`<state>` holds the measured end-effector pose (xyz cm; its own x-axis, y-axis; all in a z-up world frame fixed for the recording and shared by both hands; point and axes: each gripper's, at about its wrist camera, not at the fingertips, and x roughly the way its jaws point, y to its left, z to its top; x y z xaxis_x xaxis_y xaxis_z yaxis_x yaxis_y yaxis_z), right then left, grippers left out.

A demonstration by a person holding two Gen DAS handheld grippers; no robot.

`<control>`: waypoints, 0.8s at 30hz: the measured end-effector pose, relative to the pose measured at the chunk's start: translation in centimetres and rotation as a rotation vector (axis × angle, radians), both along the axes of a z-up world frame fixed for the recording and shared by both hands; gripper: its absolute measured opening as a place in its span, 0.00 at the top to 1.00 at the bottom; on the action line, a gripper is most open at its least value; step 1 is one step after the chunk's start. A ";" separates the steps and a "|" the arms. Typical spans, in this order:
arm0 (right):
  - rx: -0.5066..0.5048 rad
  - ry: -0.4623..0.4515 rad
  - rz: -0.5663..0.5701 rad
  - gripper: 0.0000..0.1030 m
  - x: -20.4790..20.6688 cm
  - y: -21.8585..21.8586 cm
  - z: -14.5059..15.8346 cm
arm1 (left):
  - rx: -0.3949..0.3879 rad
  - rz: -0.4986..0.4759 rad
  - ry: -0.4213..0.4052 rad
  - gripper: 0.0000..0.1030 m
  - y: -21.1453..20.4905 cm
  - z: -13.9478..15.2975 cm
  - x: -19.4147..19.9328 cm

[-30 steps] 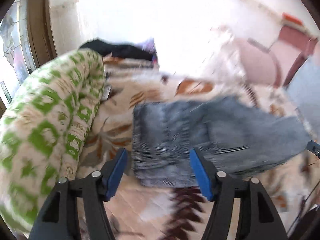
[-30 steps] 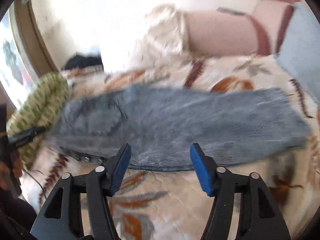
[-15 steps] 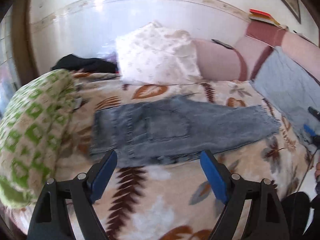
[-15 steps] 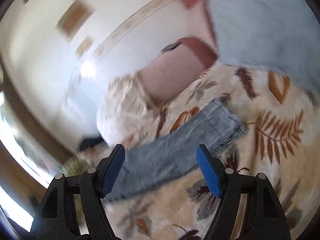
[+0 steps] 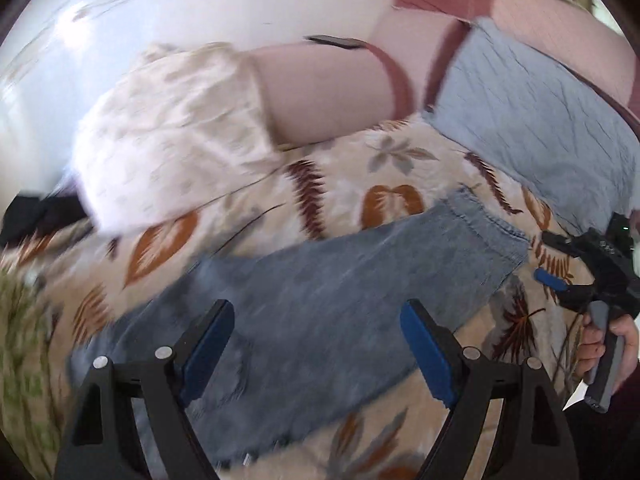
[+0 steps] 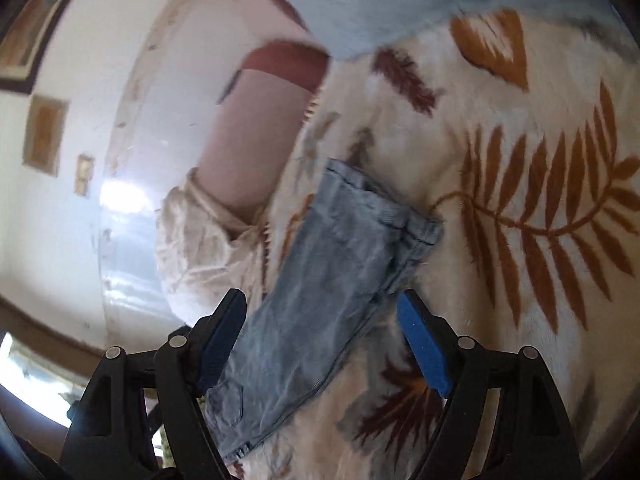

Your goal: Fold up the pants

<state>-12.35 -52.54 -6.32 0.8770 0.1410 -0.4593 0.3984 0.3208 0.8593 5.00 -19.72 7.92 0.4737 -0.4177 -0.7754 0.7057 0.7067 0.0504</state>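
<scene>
On the cream blanket printed with brown and rust leaves (image 5: 328, 184), the faded blue denim pants (image 5: 320, 304) are lying flat, already doubled leg over leg into one long strip, cuffs toward the far right and the waist running out of frame behind the left gripper (image 5: 316, 344). You are holding that gripper over the middle of the strip with its blue-padded jaws spread wide and nothing between the pads; they have just been opening. The right gripper (image 6: 320, 340) is likewise standing open and empty after widening, poised above the lower leg, short of the hemmed cuffs (image 6: 384, 208). For a clean fold, you are probably best pinching both layers at the cuff corners and carrying them level toward the waist, keeping the long edges aligned. Room is lying open on the blanket in front of and beside the cuffs; beyond the strip, the white patterned pillow (image 5: 172, 132), the pink bolster cushion (image 5: 324, 88) and the pale blue quilted cover (image 5: 532, 112) are crowding the far side.
</scene>
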 end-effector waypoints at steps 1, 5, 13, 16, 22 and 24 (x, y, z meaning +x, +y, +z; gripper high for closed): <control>0.010 0.001 -0.004 0.23 0.2 -0.2 -0.4 | 0.008 -0.029 0.010 0.16 -1.2 -0.2 0.5; -0.003 0.028 -0.025 0.23 1.2 -0.7 -1.7 | 0.083 -0.138 0.041 0.16 -7.0 -1.3 2.8; 0.005 -0.100 -0.069 0.23 1.2 -1.9 -3.0 | 0.117 -0.297 0.184 0.16 -17.8 -4.1 7.2; -0.023 -0.114 -0.059 0.25 1.9 -1.8 -3.0 | 0.132 -0.364 0.224 0.16 -21.7 -5.7 7.8; 0.002 -0.042 -0.022 0.57 1.4 -1.4 -3.8 | 0.151 -0.492 0.276 0.16 -27.4 -8.5 8.5; 0.059 -0.085 -0.039 0.47 0.6 -1.5 -3.8 | 0.164 -0.553 0.315 0.16 -28.8 -9.5 8.4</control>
<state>-11.80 -53.99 -10.12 0.9179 0.1311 -0.3745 0.3340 0.2540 0.9077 13.44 -48.48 -1.57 -0.0374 -0.3989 -0.9163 0.9613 0.2362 -0.1420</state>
